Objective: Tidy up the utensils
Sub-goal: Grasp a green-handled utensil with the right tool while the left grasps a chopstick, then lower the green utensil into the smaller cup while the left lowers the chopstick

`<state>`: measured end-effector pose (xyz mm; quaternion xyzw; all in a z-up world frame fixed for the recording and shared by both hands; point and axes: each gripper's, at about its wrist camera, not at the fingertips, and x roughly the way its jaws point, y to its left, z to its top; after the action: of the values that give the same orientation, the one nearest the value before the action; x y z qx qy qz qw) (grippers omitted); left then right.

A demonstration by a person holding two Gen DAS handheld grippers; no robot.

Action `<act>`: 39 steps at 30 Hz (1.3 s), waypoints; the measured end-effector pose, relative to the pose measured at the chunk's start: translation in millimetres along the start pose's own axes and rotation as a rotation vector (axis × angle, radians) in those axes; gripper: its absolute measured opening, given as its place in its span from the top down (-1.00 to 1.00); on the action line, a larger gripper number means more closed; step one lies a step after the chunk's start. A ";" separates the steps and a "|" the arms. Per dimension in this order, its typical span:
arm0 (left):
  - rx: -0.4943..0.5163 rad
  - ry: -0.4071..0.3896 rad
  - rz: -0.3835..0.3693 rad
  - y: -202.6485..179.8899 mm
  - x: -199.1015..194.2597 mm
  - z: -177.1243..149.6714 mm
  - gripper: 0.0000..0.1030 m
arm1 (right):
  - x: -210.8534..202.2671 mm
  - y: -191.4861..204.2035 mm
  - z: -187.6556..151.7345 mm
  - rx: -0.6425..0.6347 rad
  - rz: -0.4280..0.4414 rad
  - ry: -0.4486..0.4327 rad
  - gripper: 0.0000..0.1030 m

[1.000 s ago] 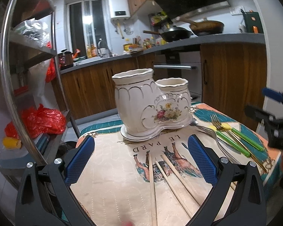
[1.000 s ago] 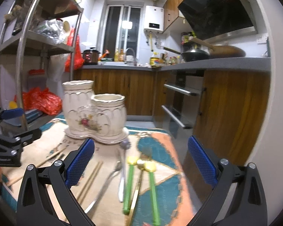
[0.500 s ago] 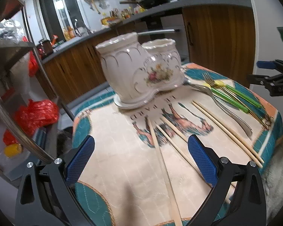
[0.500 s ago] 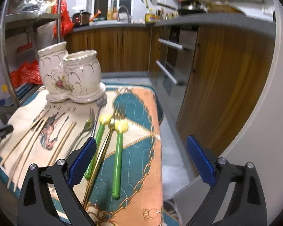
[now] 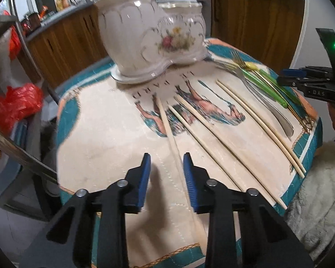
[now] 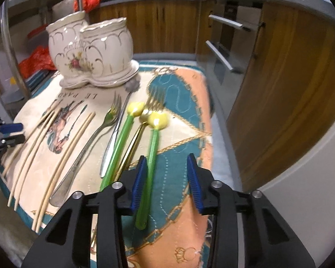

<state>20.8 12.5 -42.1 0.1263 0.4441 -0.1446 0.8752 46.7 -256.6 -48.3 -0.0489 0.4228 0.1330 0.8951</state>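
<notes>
Both claws (image 5: 165, 167) (image 6: 167, 174) closing, ungripped; perhaps six chopsticks (image 5: 212, 129), three forks (image 6: 87, 147).

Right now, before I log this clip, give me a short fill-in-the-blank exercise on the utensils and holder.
1. The ceramic holder has ____ joined cups.
2. The two spoons with yellow bowls have ____ handles.
3. The wooden chopsticks lie flat on the ____, none in the holder.
4. The left gripper holds ____ between its pads.

Missing words: two; green; cloth; nothing
</notes>
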 end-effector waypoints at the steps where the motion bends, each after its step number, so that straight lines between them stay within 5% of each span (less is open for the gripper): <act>1: 0.002 0.013 -0.014 -0.6 2.9 0.8 0.44 | 3.4 0.0 1.9 -0.001 0.013 0.016 0.27; 6: 0.026 0.037 -0.021 -2.9 13.4 10.5 0.47 | 16.2 3.0 11.6 -0.018 0.037 0.049 0.46; 9: 0.001 0.046 -0.038 1.5 17.5 16.7 0.81 | 19.2 3.0 16.0 -0.014 0.051 0.051 0.75; 15: 0.031 0.023 -0.029 1.4 14.2 14.1 0.88 | 12.6 4.0 14.8 -0.015 0.053 0.010 0.79; 29: -0.024 -0.332 -0.082 28.7 -56.7 32.4 0.88 | -46.8 10.2 62.2 0.063 0.212 -0.329 0.79; 39: -0.109 -0.605 -0.144 63.5 -102.1 115.3 0.88 | -41.2 30.8 143.3 0.162 0.363 -0.499 0.79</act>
<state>71.9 45.4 113.0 -0.0015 0.1784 -0.2132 0.9606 119.6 -206.5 75.6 0.1327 0.2014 0.2644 0.9338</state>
